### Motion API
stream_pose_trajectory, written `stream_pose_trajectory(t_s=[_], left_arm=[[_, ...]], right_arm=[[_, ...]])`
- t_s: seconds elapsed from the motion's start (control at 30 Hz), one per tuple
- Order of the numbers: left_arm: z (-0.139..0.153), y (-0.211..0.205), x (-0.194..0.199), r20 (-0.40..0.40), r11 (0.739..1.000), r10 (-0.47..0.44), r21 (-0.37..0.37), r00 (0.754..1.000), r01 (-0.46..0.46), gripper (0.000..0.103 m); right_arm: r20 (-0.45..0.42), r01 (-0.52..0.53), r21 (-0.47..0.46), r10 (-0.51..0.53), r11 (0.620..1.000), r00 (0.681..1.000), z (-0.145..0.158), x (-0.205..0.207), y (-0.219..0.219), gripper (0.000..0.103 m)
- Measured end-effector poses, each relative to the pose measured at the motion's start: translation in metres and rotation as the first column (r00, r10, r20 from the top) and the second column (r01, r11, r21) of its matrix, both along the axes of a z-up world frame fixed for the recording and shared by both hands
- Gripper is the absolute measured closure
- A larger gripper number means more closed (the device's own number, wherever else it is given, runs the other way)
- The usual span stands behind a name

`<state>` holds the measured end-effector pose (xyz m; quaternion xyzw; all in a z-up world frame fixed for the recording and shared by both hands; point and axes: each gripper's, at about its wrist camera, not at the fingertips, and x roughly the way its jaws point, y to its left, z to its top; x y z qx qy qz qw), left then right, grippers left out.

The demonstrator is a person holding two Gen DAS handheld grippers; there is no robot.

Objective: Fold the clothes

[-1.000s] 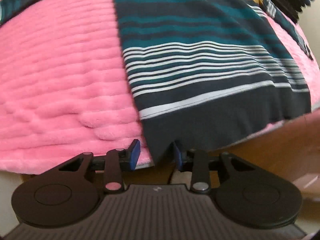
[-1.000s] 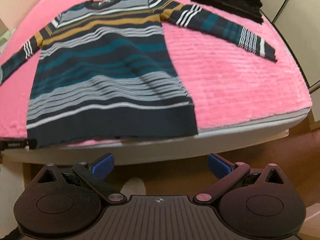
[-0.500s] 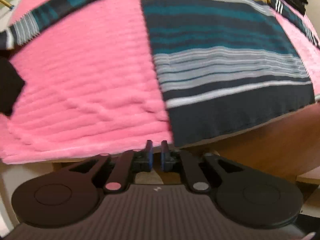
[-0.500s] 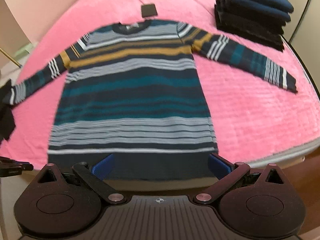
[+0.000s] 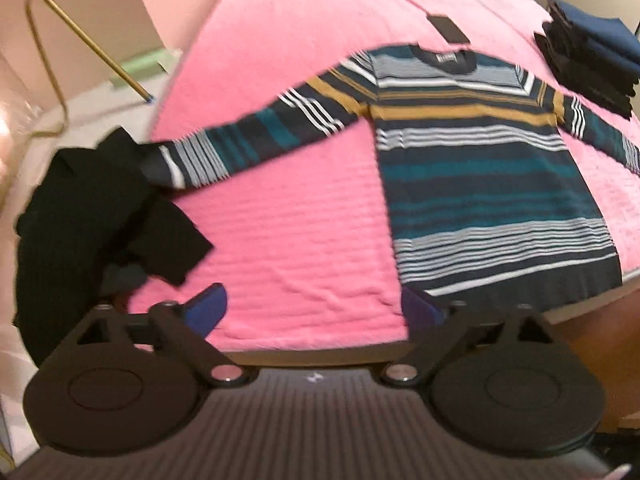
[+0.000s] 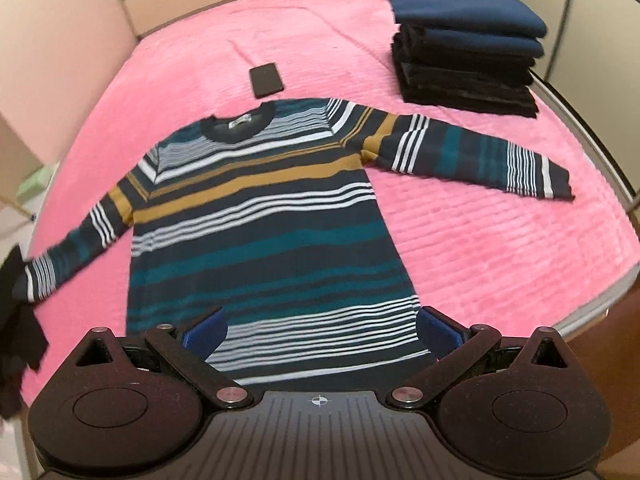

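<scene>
A striped sweater [image 6: 264, 236] in navy, teal, white and mustard lies flat on the pink bedspread [image 6: 500, 240], both sleeves spread out, neck away from me. In the left wrist view the same sweater [image 5: 480, 184] lies right of centre, its left sleeve reaching toward a black garment. My left gripper [image 5: 316, 306] stands open above the bedspread's near edge, left of the hem, holding nothing. My right gripper [image 6: 320, 330] hangs open over the sweater's hem, empty.
A stack of folded dark clothes [image 6: 468, 52] sits at the bed's far right. A black phone [image 6: 266, 79] lies beyond the sweater's neck. A crumpled black garment [image 5: 92, 216] hangs over the bed's left edge. A gold hanger [image 5: 48, 64] is at the far left.
My left gripper shut near the sweater's lower left hem corner, then opened wide and pulled back and left. My right gripper stayed open and rose over the hem.
</scene>
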<state>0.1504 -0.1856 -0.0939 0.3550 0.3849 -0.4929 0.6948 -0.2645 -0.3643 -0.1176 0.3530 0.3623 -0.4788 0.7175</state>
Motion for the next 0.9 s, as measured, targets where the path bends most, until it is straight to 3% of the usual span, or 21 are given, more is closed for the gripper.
stream_pose_trajectory(t_s=[0.13, 0.3, 0.47, 0.7, 0.9], left_arm=[[0.013, 0.009, 0.018, -0.004, 0.995, 0.001, -0.098, 1.000, -0.001, 0.008], [0.025, 0.004, 0.047, 0.009, 0.986, -0.102, -0.130, 0.995, 0.103, 0.006], [0.043, 0.018, 0.083, -0.035, 0.968, -0.165, -0.196, 0.986, 0.155, 0.004], [0.038, 0.047, 0.112, -0.033, 0.963, -0.220, -0.167, 0.975, 0.212, 0.003], [0.021, 0.058, 0.125, -0.064, 0.977, -0.145, -0.165, 0.987, 0.133, 0.003]], right_arm=[[0.010, 0.021, -0.039, -0.020, 0.999, 1.000, 0.021, 0.007, 0.017, 0.000], [-0.020, 0.049, -0.106, -0.051, 0.993, 0.998, 0.042, 0.030, 0.054, 0.000], [-0.023, 0.015, -0.123, -0.018, 0.992, 1.000, 0.057, 0.073, 0.097, 0.000], [-0.065, 0.006, -0.096, -0.012, 0.995, 0.998, 0.049, 0.111, 0.151, 0.000], [-0.123, -0.053, -0.064, 0.045, 0.997, 0.991, 0.044, 0.117, 0.165, 0.000]])
